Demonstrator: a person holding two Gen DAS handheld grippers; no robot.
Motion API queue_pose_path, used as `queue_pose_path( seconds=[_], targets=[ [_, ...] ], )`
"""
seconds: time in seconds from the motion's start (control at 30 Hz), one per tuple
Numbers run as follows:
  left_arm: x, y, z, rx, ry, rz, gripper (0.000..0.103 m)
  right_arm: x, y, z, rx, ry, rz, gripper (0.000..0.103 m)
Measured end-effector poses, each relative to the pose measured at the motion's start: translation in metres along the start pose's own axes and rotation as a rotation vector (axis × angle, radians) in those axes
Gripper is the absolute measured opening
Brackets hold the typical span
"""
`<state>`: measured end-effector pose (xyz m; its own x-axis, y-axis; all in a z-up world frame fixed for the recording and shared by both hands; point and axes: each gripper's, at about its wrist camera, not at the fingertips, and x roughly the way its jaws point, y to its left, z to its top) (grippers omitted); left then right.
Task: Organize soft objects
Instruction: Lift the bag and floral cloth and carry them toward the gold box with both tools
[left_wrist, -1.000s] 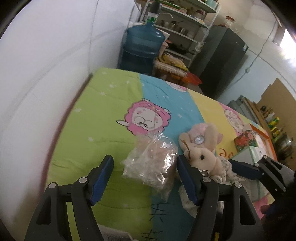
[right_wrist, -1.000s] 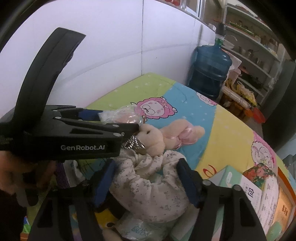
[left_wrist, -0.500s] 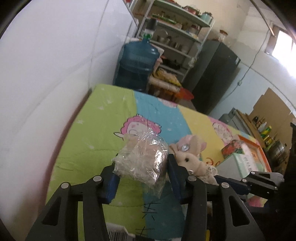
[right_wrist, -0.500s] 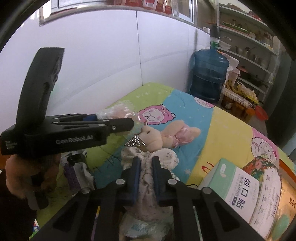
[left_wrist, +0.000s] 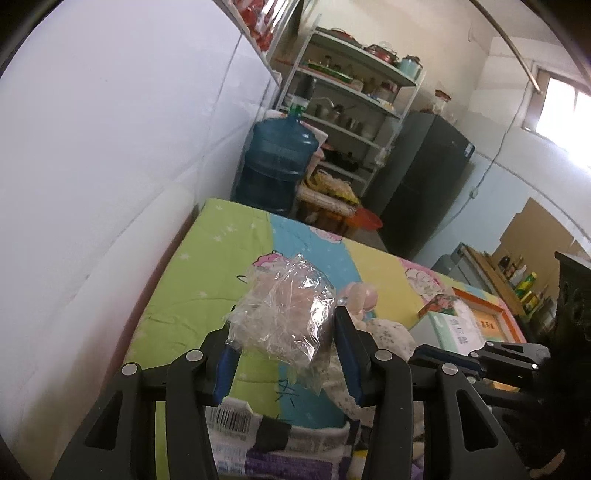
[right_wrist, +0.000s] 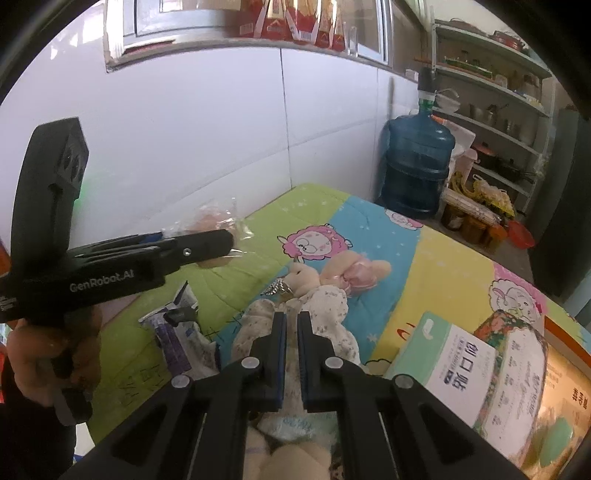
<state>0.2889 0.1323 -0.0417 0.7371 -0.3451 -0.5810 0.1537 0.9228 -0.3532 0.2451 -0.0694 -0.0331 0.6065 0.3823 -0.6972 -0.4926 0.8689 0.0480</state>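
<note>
My left gripper (left_wrist: 286, 326) is shut on a crinkled clear plastic bag with something pinkish inside (left_wrist: 284, 317), held up above the colourful quilt (left_wrist: 207, 280). The bag also shows in the right wrist view (right_wrist: 214, 219), above the left gripper (right_wrist: 207, 245). My right gripper (right_wrist: 291, 321) is shut on the floral dress of a cream plush rabbit (right_wrist: 310, 280), which lies on the quilt (right_wrist: 424, 273). The rabbit's pink ear (left_wrist: 364, 297) and dress show behind the left fingers.
A white tiled wall (left_wrist: 110, 166) runs along the quilt's left edge. A blue water jug (right_wrist: 415, 166) and shelves (left_wrist: 351, 96) stand beyond the far end. Tissue boxes (right_wrist: 454, 362) lie at right. A purple-and-white packet (right_wrist: 177, 325) lies near the front.
Both grippers closed: the left on the plastic bag, the right on the rabbit's dress. The left gripper then lifted the bag off the quilt.
</note>
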Motion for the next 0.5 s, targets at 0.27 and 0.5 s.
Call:
queue_pose_path(
  seconds=[0.27,0.5],
  targets=[
    [-0.015,-0.003,-0.012,0.001,-0.009,-0.023,0.049,0.000,-0.004,0.004,-0.013,0.030,-0.038,0.019],
    [-0.020,0.001,-0.017,-0.004,0.005,-0.043,0.049,0.017,0.001,0.021,-0.116,0.087,-0.096,0.078]
  ],
)
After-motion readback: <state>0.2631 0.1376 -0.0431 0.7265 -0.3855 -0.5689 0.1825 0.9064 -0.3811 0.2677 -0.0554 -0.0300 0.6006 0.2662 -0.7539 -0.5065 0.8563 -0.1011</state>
